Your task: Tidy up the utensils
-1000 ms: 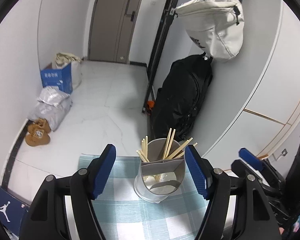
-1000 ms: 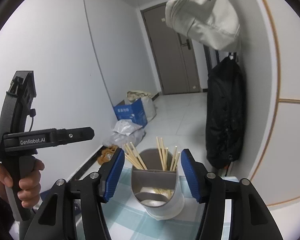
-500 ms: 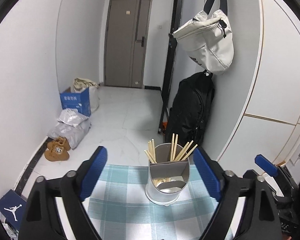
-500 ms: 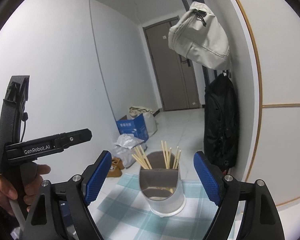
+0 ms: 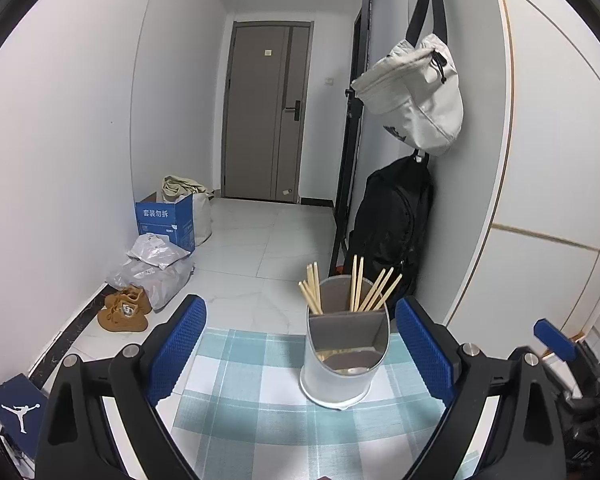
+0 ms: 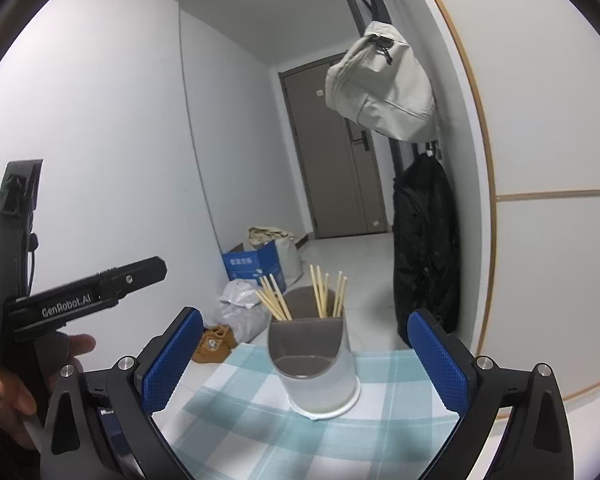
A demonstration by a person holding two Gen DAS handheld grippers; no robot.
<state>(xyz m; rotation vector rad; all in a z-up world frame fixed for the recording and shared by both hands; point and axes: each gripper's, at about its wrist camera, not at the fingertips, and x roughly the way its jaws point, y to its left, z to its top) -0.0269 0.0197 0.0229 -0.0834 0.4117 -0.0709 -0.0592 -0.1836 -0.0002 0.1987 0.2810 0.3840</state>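
Left wrist: grey divided holder (image 5: 346, 354) upright, chopsticks (image 5: 356, 286) in rear compartments.

At twelve o'clock I see a grey door (image 5: 266, 120) closing the hallway. A pale bag (image 5: 416, 96) hangs on the wall at one o'clock, with a black backpack (image 5: 392, 216) under it. Around nine o'clock sit a blue box (image 5: 164, 220), grey plastic parcels (image 5: 156, 268) and tan shoes (image 5: 124, 312). A checked cloth (image 5: 260, 400) lies at six.
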